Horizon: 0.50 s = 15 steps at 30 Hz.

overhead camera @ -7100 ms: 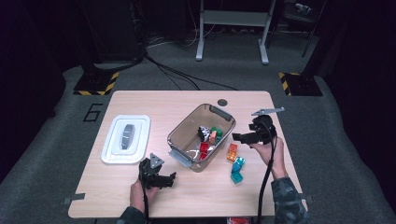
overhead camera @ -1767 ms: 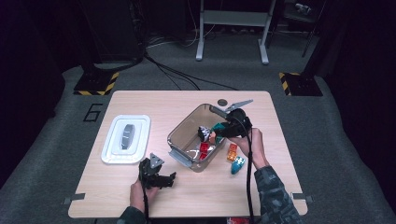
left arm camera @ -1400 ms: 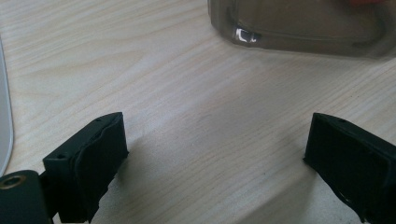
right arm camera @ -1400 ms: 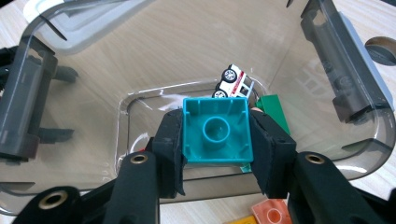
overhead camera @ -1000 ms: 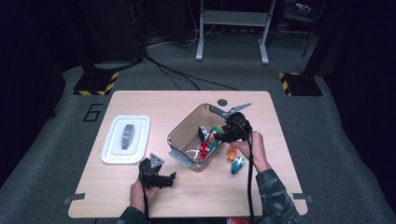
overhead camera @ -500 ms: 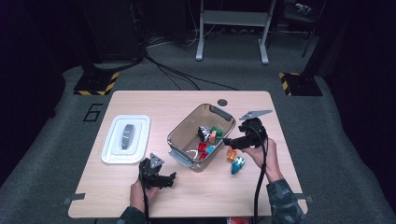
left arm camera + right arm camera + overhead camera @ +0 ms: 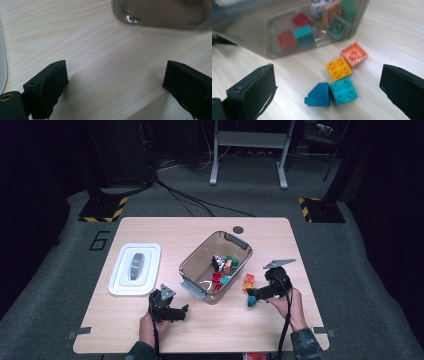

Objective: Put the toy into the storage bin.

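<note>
The work here is moving toy bricks into the clear bin [image 7: 216, 266], and the ones left are a little cluster on the table [image 7: 310, 270] just beside the bin's right wall — a blue sloped brick [image 7: 319, 95] touching a teal square brick [image 7: 343, 90], then a yellow brick [image 7: 338, 68] and a pink-orange brick [image 7: 354, 54] closer to the bin. They look like hard, light, hollow plastic w/ smooth glossy sides, so not fragile, but probably slippery and apt to skid or twist if pinched off-centre. I'd take the teal one across two flat opposite sides, low on the body, not on the studs; the sloped one is trickier imo, grip its flat side faces, not the ramp. The right gripper [image 7: 252, 296] has its jaws wide apart w/ nothing between the pads, hovering low over the cluster. Its jaws have just been opening — a sec ago that hand was up over the bin, now it's out to the right and down by the loose bricks. The left gripper [image 7: 184, 311] is spread open too, empty, parked on the table in front of the bin, same spot as earlier.
</note>
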Motion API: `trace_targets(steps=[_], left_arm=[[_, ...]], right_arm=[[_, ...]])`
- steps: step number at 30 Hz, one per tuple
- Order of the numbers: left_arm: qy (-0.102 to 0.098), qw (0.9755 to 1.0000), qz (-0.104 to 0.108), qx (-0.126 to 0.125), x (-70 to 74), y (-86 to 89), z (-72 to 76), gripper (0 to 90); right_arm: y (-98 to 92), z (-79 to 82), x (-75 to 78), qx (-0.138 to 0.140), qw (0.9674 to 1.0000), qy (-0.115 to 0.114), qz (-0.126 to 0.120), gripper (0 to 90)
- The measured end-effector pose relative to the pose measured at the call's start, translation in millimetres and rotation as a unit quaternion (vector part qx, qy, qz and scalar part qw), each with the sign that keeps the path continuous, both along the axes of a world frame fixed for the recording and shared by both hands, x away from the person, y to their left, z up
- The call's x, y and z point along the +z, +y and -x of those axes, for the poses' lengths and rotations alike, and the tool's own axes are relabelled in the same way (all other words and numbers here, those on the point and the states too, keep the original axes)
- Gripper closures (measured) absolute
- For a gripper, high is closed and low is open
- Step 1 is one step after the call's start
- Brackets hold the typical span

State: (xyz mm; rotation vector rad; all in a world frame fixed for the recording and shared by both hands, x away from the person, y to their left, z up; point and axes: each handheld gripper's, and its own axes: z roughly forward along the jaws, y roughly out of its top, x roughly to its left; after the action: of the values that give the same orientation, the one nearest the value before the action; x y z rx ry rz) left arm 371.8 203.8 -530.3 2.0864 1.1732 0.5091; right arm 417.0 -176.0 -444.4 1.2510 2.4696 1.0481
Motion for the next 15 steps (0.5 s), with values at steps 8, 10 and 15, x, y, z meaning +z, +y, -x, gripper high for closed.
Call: trace_targets(steps=[8,10,15], left_arm=[[0.0,1.0,0.0,0.0,0.0,0.0,0.0,5.4],[0.0,1.0,0.0,0.0,0.0,0.0,0.0,5.4],[0.0,1.0,0.0,0.0,0.0,0.0,0.0,5.4]], right_arm=[[7.9,16.8,-22.5,0.002,0.9993,-0.013,0.034,21.6],[12.4,20.2,-27.1,0.0,0.9989,-0.016,0.044,27.5],[19.2,23.1,-36.5,0.006,0.9973,-0.014,0.071,38.8]])
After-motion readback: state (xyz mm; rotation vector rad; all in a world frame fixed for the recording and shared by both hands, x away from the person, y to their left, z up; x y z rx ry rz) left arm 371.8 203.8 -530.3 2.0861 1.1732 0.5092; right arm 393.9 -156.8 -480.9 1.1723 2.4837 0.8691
